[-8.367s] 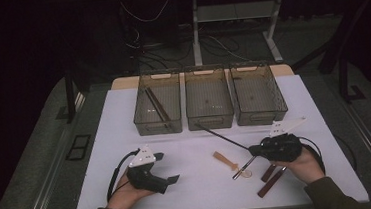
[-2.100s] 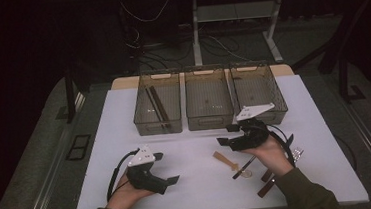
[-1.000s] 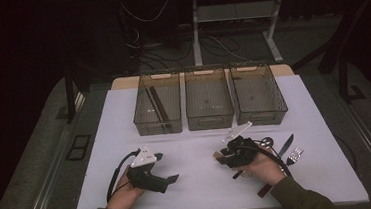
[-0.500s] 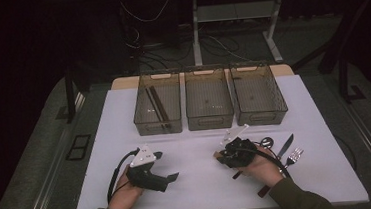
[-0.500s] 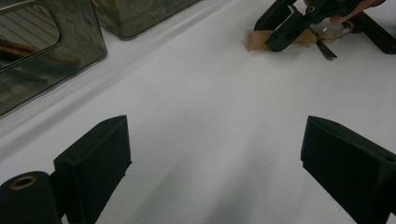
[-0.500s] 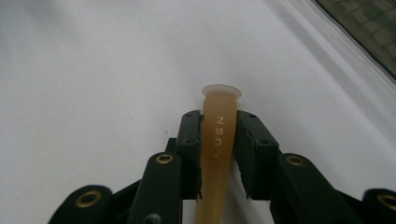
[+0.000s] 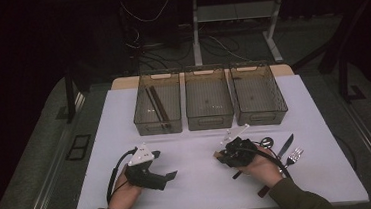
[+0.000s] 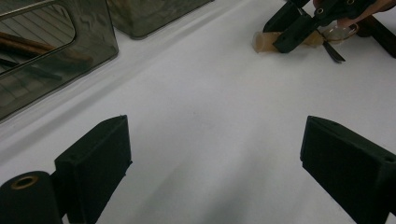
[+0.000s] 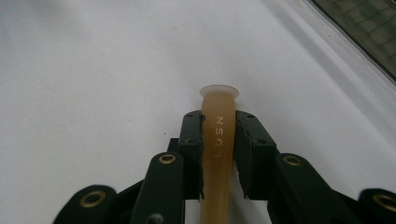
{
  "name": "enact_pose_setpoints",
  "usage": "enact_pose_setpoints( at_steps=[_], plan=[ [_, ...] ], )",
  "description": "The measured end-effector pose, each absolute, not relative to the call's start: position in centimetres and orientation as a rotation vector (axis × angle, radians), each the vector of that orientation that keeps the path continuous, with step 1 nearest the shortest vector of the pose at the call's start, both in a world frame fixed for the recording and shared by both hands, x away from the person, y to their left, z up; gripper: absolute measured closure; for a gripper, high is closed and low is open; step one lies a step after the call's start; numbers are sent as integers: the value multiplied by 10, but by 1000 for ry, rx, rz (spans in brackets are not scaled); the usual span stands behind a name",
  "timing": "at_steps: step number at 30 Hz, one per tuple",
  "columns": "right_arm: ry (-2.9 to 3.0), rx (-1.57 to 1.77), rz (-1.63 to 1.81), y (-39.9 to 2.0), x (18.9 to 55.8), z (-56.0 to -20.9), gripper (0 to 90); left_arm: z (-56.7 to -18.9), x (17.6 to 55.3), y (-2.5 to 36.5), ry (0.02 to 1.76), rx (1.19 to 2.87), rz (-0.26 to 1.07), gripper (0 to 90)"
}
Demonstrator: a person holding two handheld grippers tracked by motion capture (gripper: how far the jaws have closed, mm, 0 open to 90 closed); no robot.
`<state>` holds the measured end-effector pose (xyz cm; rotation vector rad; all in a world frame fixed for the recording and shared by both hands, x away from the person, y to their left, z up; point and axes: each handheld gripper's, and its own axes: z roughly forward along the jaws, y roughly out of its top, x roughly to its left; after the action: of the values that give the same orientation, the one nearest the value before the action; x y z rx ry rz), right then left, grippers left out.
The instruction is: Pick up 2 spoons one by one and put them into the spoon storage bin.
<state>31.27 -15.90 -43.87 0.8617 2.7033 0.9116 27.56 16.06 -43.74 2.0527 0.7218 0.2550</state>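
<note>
White table (image 7: 200, 183) bare mid-front; right claw (image 9: 218, 135) clamps tan handle (image 9: 217, 140); left claw (image 8: 215, 158) agape.

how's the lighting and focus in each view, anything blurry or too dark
High view: white table evenly lit, surroundings nearly black, slightly grainy. Left gripper view: the near fingers are soft, and the far amber handle blurs. Right gripper view: the amber handle is sharp at its lettering, with the smoky bin out of focus in the corner.
</note>
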Motion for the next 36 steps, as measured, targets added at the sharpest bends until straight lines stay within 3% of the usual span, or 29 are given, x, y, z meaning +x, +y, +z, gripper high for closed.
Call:
enact_pose_setpoints(
  at_steps=[36],
  plan=[
    [2637, 968, 1075, -187, 338, -401, 735, -438, 276, 160, 728, 2052, 258, 82]
  ],
)
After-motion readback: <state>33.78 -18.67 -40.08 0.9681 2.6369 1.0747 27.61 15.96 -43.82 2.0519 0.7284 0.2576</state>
